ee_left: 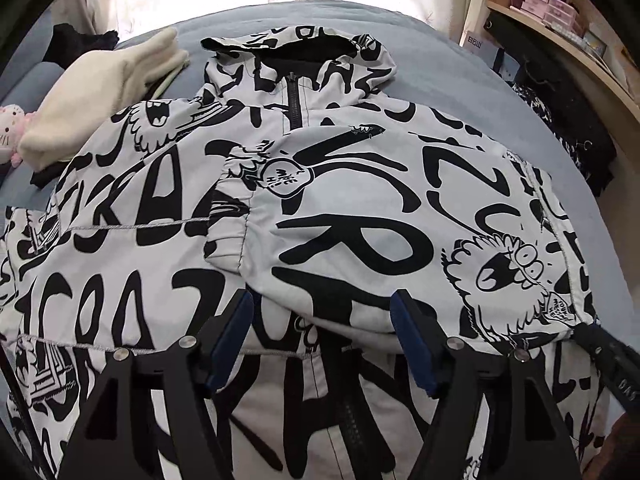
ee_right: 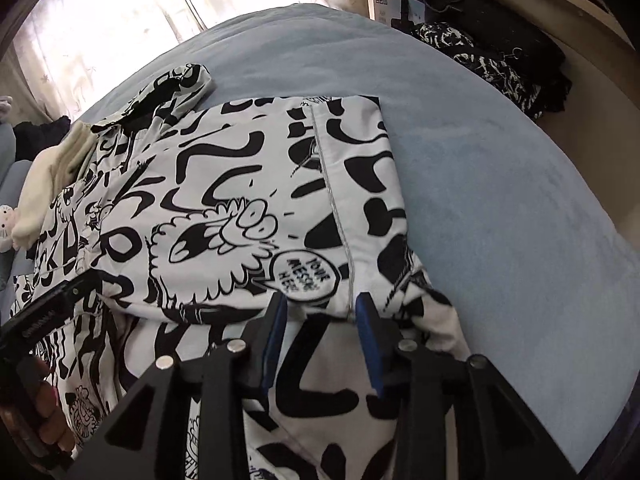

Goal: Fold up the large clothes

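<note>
A white hooded jacket with black graffiti print [ee_left: 320, 184] lies front-up on the blue bed, hood at the far end. Its right sleeve [ee_left: 360, 240] is folded across the chest. My left gripper [ee_left: 324, 304] is open, its blue pads wide apart just above the sleeve's near edge, holding nothing. My right gripper [ee_right: 322, 306] is open with a narrower gap, its pads at the folded sleeve's shoulder edge near the speech-bubble print [ee_right: 304, 276]; no cloth is pinched. The jacket [ee_right: 248, 184] fills the left half of the right wrist view. The right gripper's body shows at the right edge of the left wrist view [ee_left: 612, 364].
A cream garment [ee_left: 108, 92] lies folded at the bed's far left beside a pink plush toy [ee_left: 12, 128]. A dark printed garment [ee_right: 492, 68] lies at the bed's right edge by a wooden shelf [ee_left: 560, 40]. Bare blue bedding [ee_right: 500, 200] lies right of the jacket.
</note>
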A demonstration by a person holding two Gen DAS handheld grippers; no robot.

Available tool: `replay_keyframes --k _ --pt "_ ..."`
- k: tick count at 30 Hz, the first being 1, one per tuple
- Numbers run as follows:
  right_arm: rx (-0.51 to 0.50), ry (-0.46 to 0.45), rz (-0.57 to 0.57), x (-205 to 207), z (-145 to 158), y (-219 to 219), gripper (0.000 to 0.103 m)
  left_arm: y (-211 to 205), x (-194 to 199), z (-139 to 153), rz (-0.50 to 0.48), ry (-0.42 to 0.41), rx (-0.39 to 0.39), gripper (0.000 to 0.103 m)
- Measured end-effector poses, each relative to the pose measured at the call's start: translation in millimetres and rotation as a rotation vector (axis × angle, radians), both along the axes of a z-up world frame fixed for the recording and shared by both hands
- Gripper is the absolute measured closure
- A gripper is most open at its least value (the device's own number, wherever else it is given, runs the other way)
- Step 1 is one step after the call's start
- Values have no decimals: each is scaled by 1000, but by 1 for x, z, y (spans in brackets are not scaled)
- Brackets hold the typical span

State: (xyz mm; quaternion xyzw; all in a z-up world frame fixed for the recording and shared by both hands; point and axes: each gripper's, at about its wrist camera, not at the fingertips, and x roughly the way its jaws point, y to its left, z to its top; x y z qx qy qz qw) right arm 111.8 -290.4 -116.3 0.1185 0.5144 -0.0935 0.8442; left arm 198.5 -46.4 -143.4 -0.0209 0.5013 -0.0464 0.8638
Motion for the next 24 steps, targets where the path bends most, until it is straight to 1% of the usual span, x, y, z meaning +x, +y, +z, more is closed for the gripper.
replay_keyframes --k 4,10,15,24 --pt "39 14 -8 -7 -4 4 68 4 -8 5 8 -1 3 34" --pt "56 21 -7 -17 -5 10 68 4 -21 10 6 4 14 34" --pt "60 19 -16 -25 -2 12 68 7 -31 13 6 14 9 34" --pt "88 26 2 -42 3 20 68 16 -61 28 7 8 4 34"
